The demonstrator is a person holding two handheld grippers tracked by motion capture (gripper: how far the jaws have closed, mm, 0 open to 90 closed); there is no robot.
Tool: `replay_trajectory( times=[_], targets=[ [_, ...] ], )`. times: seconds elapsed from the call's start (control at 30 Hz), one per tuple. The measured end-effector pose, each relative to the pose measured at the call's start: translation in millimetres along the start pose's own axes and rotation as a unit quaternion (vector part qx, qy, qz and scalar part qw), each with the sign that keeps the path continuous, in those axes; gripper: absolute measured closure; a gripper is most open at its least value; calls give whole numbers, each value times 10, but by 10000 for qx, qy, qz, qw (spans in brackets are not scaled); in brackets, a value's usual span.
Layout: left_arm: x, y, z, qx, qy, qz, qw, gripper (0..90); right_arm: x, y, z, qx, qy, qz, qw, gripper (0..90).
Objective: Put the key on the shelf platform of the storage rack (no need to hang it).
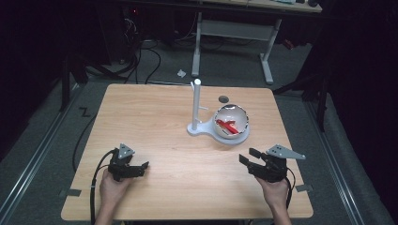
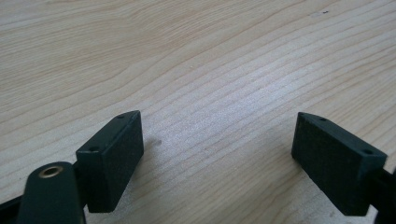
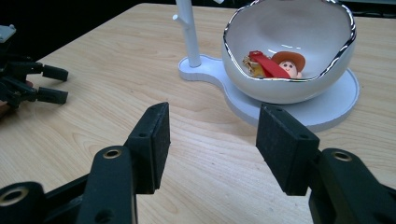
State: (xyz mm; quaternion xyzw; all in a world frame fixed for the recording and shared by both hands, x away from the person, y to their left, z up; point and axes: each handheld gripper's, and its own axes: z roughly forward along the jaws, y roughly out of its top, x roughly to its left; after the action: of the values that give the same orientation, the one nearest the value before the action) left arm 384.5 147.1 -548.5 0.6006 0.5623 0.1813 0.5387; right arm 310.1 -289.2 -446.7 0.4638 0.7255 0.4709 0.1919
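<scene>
No readable writing or brand anywhere. White bowl point(image 3: 299, 51) with a wavy dark rim sits on a white stand base point(image 3: 336, 100), just beside its upright white post point(image 3: 189, 32). Inside the bowl: 1 small toy figure point(image 3: 275, 65) with a brown hat and red strip, lying at the bottom. My right gripper point(image 3: 212, 144) has its fingers spread, nothing between, near the base and pointing at the bowl. My left gripper point(image 2: 217, 156) has its fingers spread wide over bare wooden table point(image 2: 187, 56), well apart from the bowl.
</scene>
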Motion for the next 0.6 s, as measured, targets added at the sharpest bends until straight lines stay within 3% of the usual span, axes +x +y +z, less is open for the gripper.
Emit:
replay_trajectory(
  times=[0.6],
  targets=[
    [0, 0, 0, -1, 3, 2, 10000, 170, 60, -108, 175, 176, 71, -24, 9998, 453]
  ],
)
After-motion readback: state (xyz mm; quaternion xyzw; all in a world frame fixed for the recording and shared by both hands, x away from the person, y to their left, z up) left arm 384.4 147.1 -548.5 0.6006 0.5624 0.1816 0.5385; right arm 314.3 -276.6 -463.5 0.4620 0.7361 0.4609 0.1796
